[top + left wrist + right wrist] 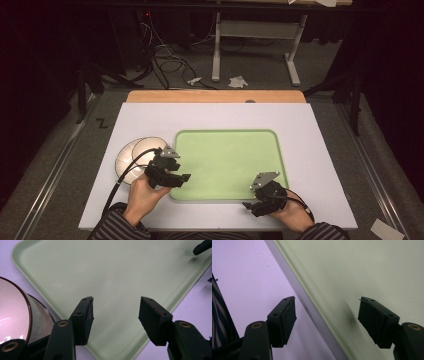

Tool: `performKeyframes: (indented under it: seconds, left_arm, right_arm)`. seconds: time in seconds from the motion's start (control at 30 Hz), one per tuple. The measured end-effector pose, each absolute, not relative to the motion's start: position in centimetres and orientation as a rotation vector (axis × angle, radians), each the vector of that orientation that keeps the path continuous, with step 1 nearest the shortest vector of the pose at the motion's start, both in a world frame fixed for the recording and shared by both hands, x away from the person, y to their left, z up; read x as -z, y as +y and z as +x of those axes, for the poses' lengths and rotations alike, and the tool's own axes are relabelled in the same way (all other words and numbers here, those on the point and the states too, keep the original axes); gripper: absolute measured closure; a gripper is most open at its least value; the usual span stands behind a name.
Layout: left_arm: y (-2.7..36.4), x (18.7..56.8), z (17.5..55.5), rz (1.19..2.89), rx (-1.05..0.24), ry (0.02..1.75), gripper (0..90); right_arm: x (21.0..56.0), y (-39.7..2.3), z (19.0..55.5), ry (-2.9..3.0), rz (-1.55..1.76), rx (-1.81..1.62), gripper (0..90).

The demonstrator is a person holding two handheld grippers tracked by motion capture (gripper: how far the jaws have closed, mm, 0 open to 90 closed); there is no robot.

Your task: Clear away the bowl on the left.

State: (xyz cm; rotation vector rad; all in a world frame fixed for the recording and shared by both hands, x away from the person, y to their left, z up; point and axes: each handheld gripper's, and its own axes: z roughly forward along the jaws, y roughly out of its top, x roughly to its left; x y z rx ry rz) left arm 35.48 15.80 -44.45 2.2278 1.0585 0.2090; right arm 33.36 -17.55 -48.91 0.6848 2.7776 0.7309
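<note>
A pale green tray lies in the middle of the white board. Two stacked round dishes sit just left of it; the left gripper view shows one as a pinkish bowl with a dark rim. My left gripper hovers over the tray's front left corner, open, with nothing between its jaws. My right gripper is at the tray's front edge near its right corner, open and holding nothing. The tray's rim runs between its jaws.
The white board rests on a wooden table whose far edge shows. Beyond it are floor cables, a grey stand's legs and crumpled paper. Striped sleeves enter from below.
</note>
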Motion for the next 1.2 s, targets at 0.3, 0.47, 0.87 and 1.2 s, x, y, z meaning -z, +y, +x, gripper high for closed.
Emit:
performKeyframes:
  seconds: [0.3,0.47,0.87,1.2]
  left_arm:
    - [16.3,44.4,35.6,2.219,-0.203,1.079,45.4]
    - [16.4,44.4,35.7,2.223,-0.2,1.082,45.4]
    - [18.1,43.7,35.8,2.166,-0.231,1.141,45.4]
    - [19.2,43.2,35.8,2.149,-0.262,1.189,45.4]
  right_arm:
    - [49.3,-17.3,33.3,2.818,0.649,-0.703,30.4]
    - [49.3,-17.3,33.3,2.817,0.655,-0.704,30.7]
    - [49.3,-17.3,33.3,2.816,0.649,-0.706,30.6]
    - [49.3,-17.3,33.3,2.816,0.65,-0.706,30.6]
